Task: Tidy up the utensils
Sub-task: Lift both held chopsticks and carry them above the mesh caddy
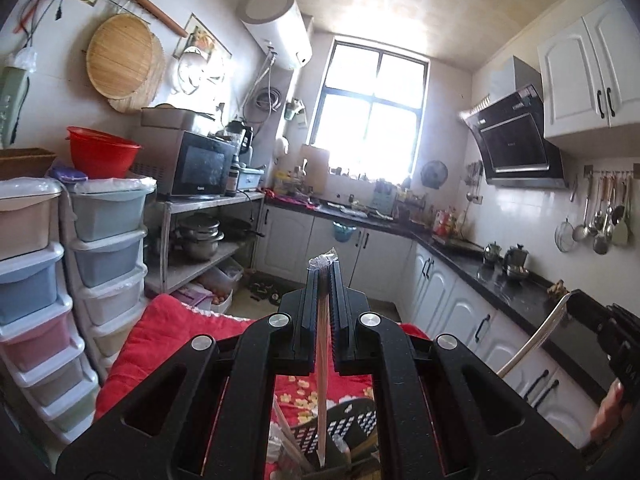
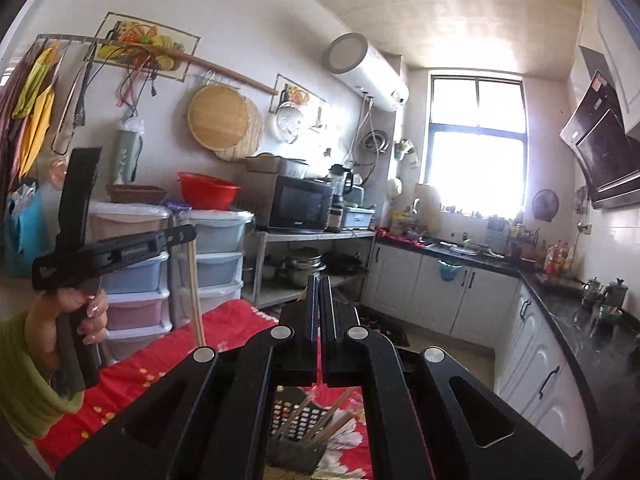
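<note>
Small cluttered kitchen, red flowered cloth [image 2: 132, 384] covering the worktop. The left tongs [image 1: 325, 276] are clamping a wrapped pair of chopsticks [image 1: 322, 360], long axis basically vertical, wrapper end sticking up past the tips and the lower end pointing straight down toward the black perforated utensil basket [image 1: 340, 426] directly below. So left is the nearer hand for the drop, I'd say. The right tongs [image 2: 320, 292] are looking clenched on something thin, can't tell what; that basket [image 2: 296, 452] is sitting beneath them too.
</note>
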